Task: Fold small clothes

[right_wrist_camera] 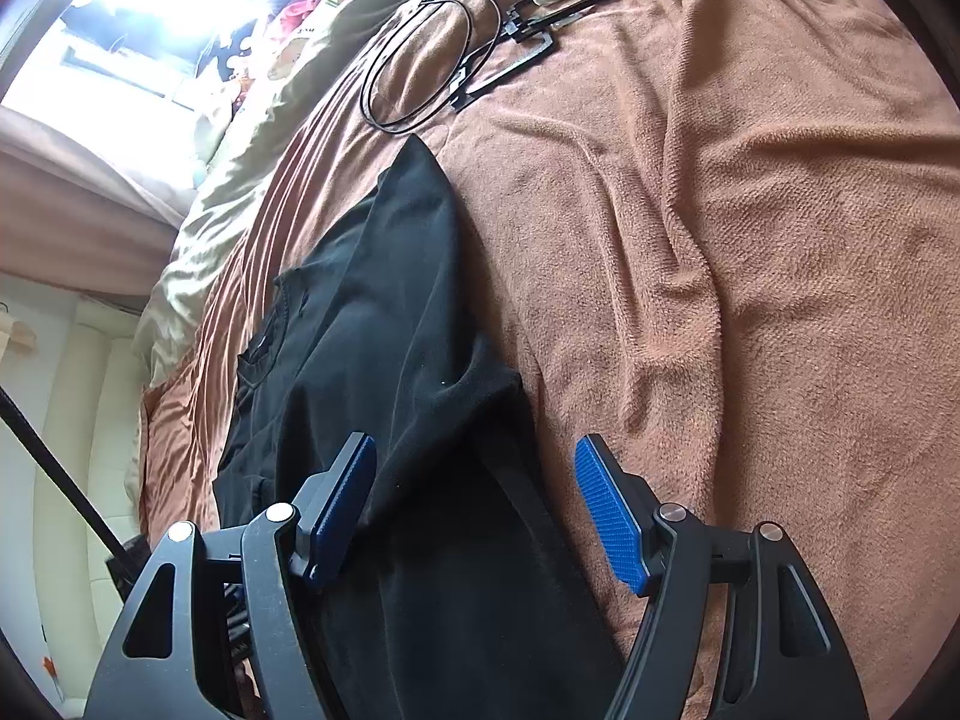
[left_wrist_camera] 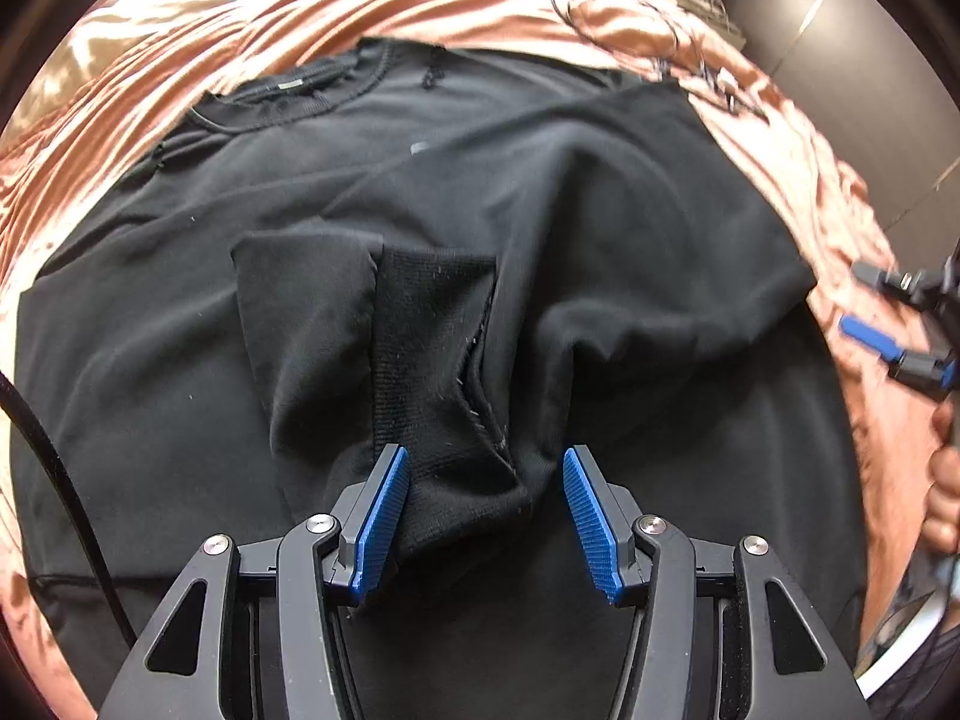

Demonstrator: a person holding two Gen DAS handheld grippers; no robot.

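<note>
A black long-sleeved top (left_wrist_camera: pixel 180 312) lies spread on a brown blanket (left_wrist_camera: pixel 252 18), neckline (left_wrist_camera: pixel 288 96) at the far side. One sleeve is folded over the body, and its ribbed cuff (left_wrist_camera: pixel 432 348) lies bunched between the fingers of my left gripper (left_wrist_camera: pixel 486 516). The left gripper is open, its blue pads apart around the cuff. In the right wrist view the top (right_wrist_camera: pixel 390 330) runs up the left half. My right gripper (right_wrist_camera: pixel 474 510) is open above the top's right edge, and it also shows in the left wrist view (left_wrist_camera: pixel 900 330).
A black cable loop (right_wrist_camera: pixel 432 60) and black frame parts (right_wrist_camera: pixel 540 18) lie on the blanket (right_wrist_camera: pixel 750 240) far off. A beige duvet (right_wrist_camera: pixel 240 180) and a window lie to the left. A black cable (left_wrist_camera: pixel 54 468) crosses the top's left side.
</note>
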